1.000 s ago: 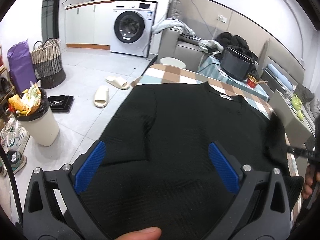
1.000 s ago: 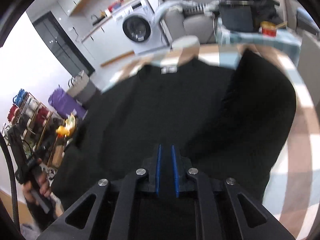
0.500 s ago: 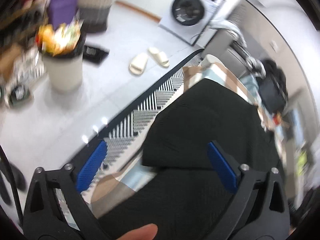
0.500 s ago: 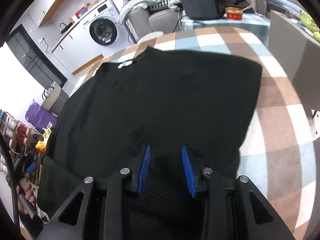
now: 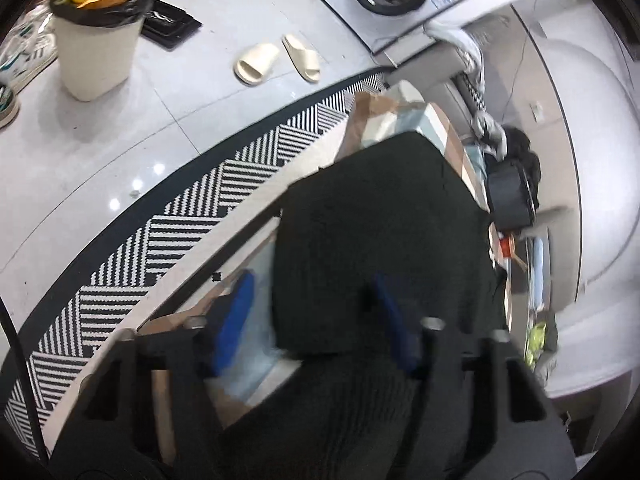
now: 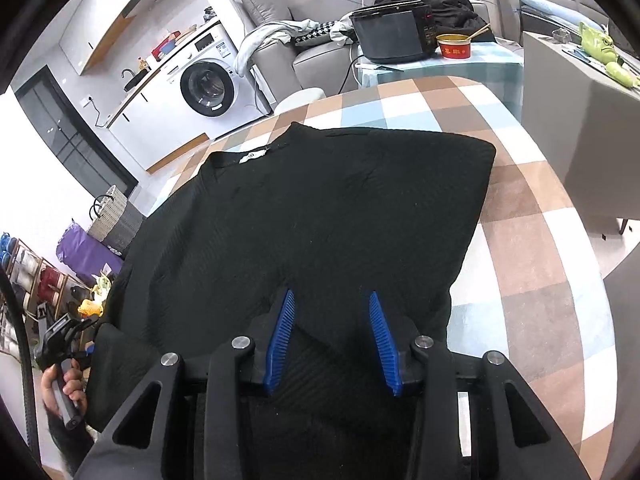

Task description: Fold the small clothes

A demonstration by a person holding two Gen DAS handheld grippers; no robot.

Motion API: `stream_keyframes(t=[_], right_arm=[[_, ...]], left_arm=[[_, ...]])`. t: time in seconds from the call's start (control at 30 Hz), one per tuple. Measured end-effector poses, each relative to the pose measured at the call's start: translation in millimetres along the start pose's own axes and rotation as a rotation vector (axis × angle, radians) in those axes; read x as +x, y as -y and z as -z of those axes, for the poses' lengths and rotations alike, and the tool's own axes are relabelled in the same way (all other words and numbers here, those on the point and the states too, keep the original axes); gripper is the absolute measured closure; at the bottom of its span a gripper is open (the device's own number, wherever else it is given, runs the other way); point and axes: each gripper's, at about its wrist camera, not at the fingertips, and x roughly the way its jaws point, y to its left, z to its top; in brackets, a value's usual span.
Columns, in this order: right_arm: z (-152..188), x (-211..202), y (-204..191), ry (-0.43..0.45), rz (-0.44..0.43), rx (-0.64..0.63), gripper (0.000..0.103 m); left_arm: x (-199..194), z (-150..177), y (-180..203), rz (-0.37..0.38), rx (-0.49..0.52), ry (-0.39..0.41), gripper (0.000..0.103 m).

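Right wrist | black top [image 6: 320,208] flat, collar far-left | right tongs [image 6: 330,336] opening, empty; left tongs [image 5: 316,316] closing astride its edge

no readable text in either view. white neck label [image 6: 251,156] on the black top [image 6: 320,216], far ahead of the right gripper's fingers, has a small round mark, too small to read. red bowl [image 6: 453,47] further ahead and to the right carries yellow characters, illegible. washing machine [image 6: 208,84] ahead-left has a sticker on its front panel, print not legible. left wrist view blurred, nothing legible.
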Motion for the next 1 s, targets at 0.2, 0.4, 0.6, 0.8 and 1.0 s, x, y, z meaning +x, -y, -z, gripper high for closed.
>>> stream_keyframes(t=[0.2,0.4,0.6,0.8,1.0], right_arm=[[2.2,-3.8,8.9,0.016,-0.007,0.025,0.063],[4.8,-8.9,17.9,0.034,-0.015,0.056,0.063],[8.2,-12.8,19.3,0.042,-0.034,0.061,0.063],[12.2,-15.7,21.6,0.041,-0.033,0.069,0.063],[15.7,-15.5,25.5,0.037,-0.014,0.085,0.063]], left_arm=[[-3.7,-4.9,36.2,-0.066,0.071,0.105,0.087],[-35.6,-1.2,97.8,-0.037,0.227,0.225,0.091],[-50.4,21.2,196.8,0.059,0.439,0.25,0.091],[-7.2,70.9,279.6,0.215,0.597,0.027,0.089],[1.1,77.8,262.9,0.22,0.499,0.014,0.032]])
